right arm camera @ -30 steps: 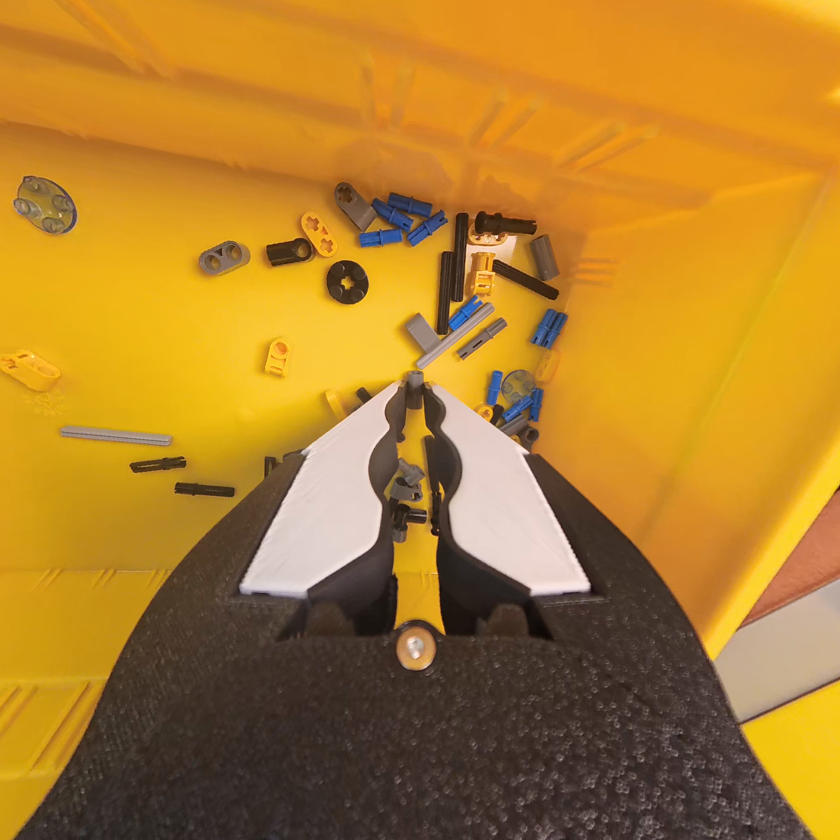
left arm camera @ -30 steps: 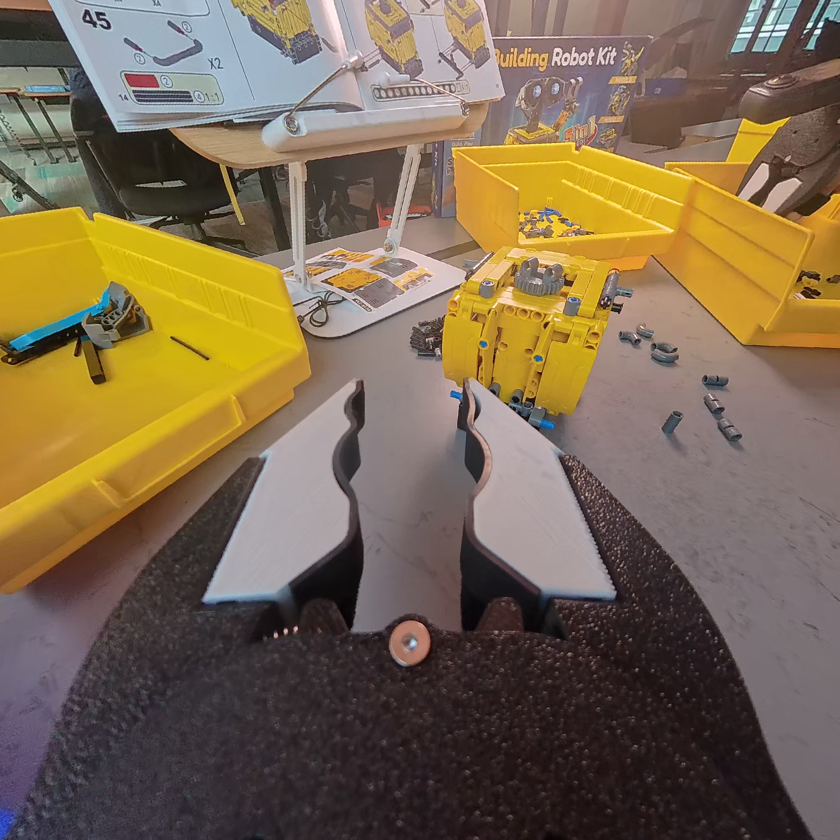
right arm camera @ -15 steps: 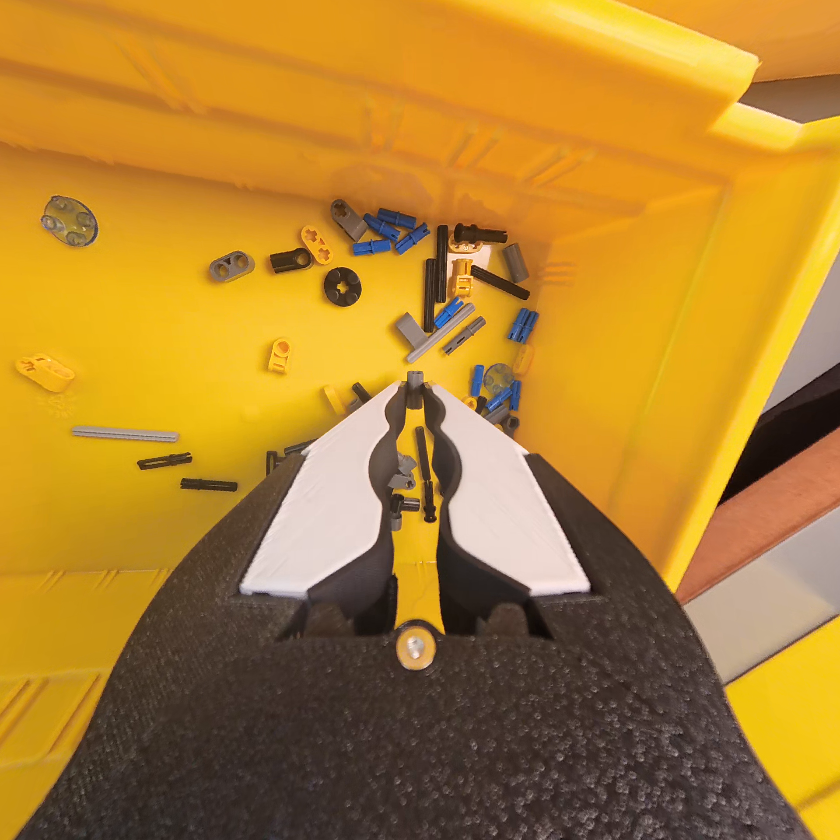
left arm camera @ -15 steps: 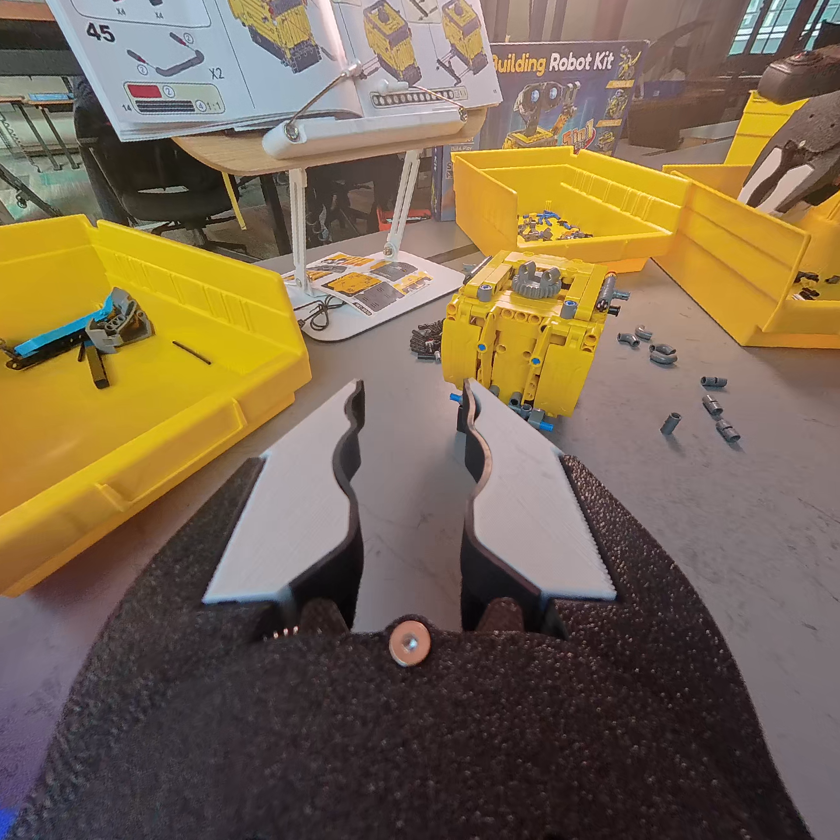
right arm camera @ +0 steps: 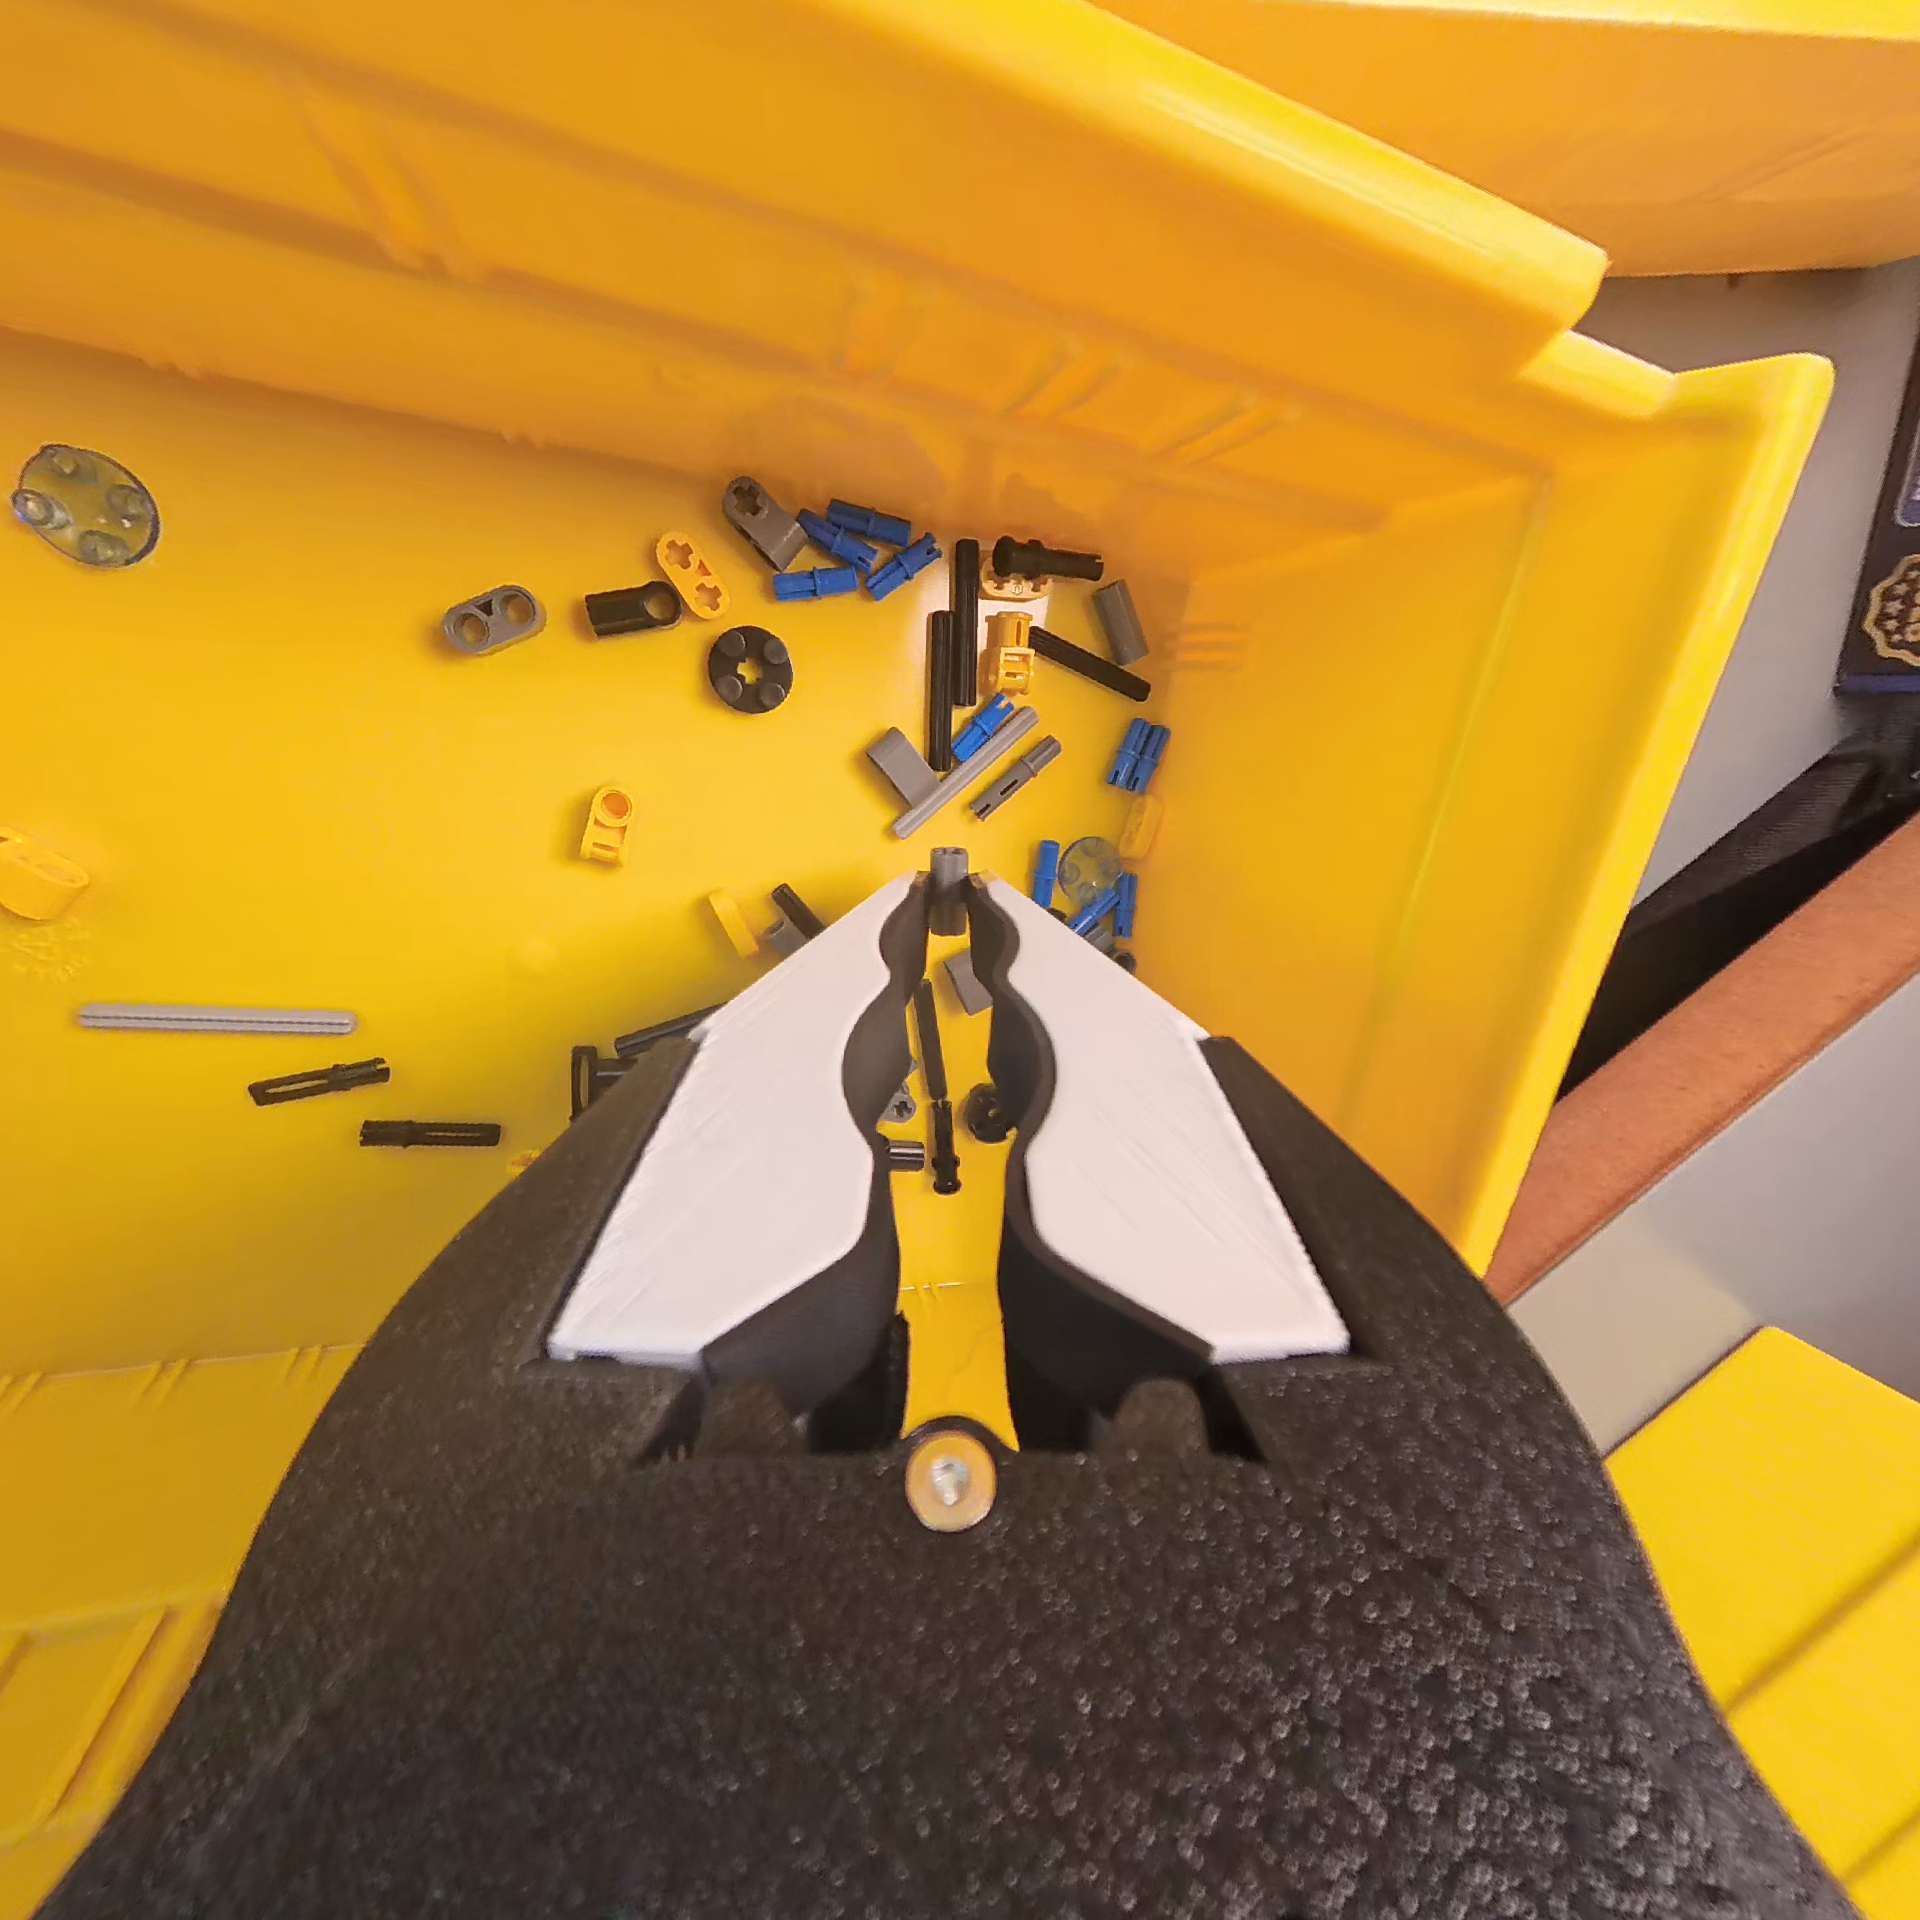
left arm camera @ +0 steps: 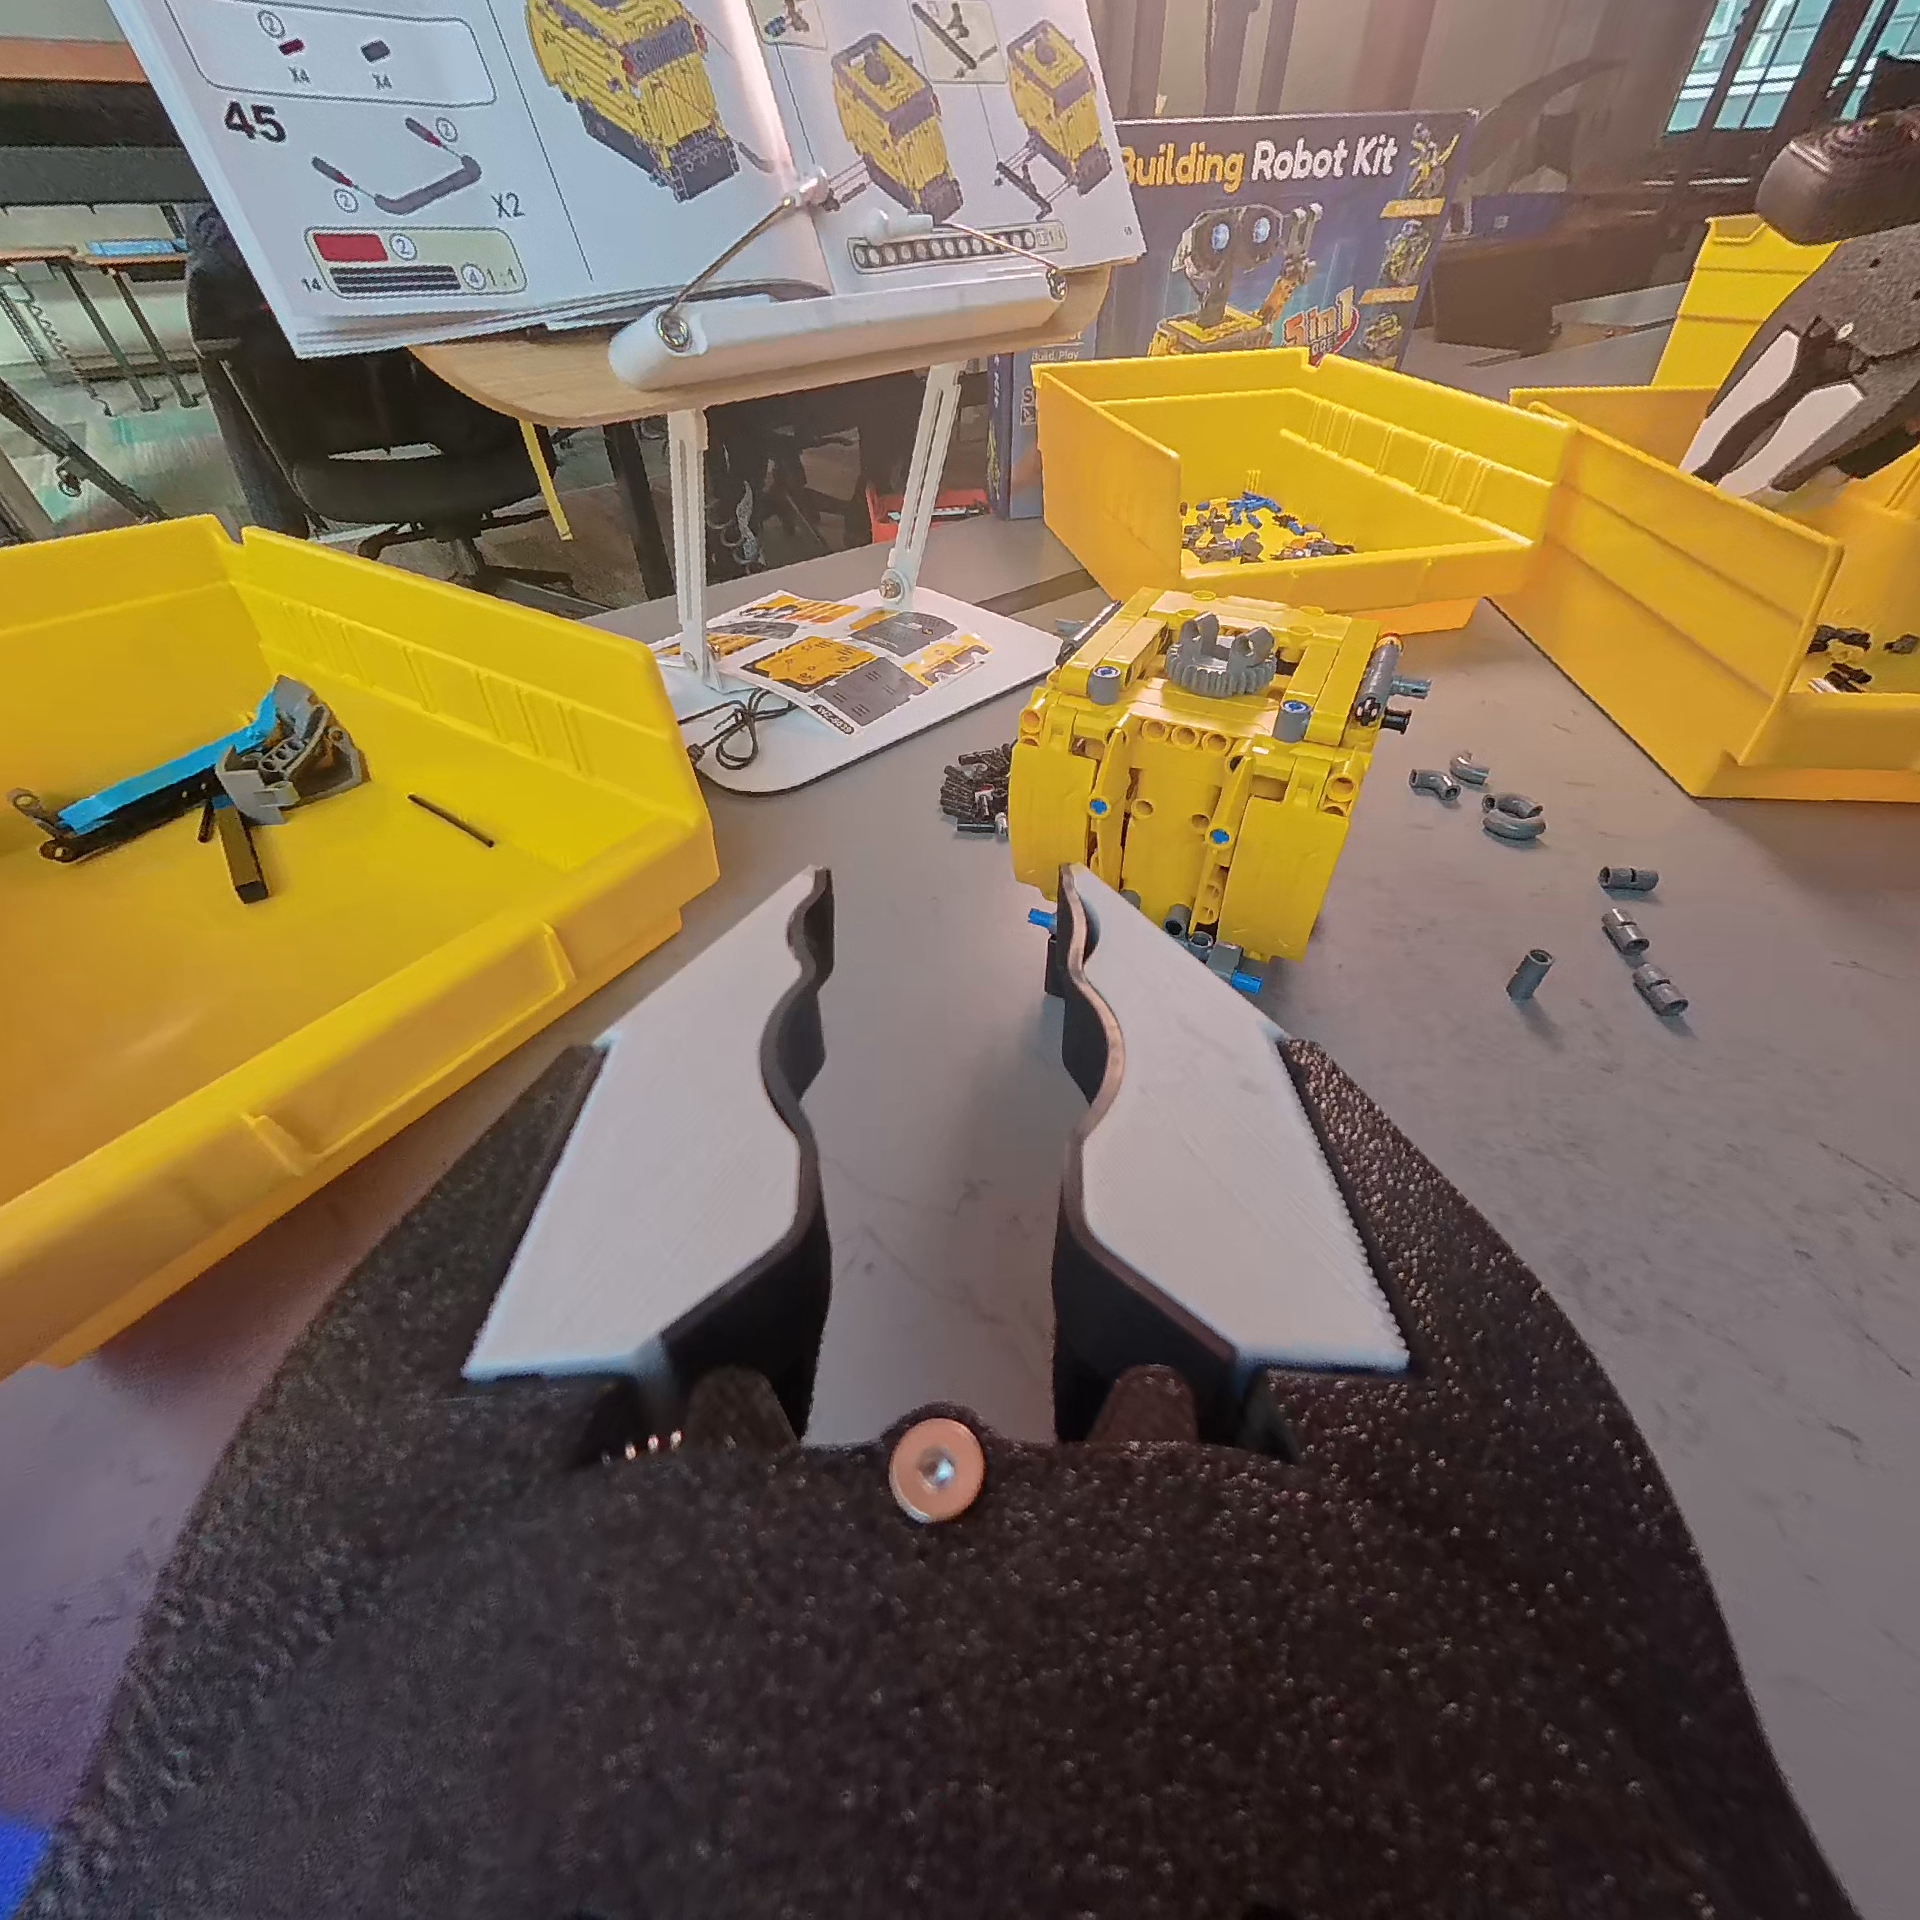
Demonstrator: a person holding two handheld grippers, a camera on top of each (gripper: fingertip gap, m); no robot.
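My left gripper [left arm camera: 943, 902] wide, empty, over grey table [left arm camera: 1558, 1195]; blocky yellow brick model [left arm camera: 1184, 790] just beyond tips, frame centre. My right gripper [right arm camera: 945, 883] pinches small grey ribbed pin [right arm camera: 947, 864] above yellow plastic bin [right arm camera: 312, 831], frame centre.

I read printed matter on three items in the left wrist view. The open instruction booklet [left arm camera: 623, 156] on the white stand [left arm camera: 831, 343] carries a step number, quantity marks and circled part numbers. The blue kit box [left arm camera: 1278, 229] behind bears title lettering. The picture sheet [left arm camera: 862, 665] has print too small to read. I find none inside the yellow bin [right arm camera: 1351, 831].
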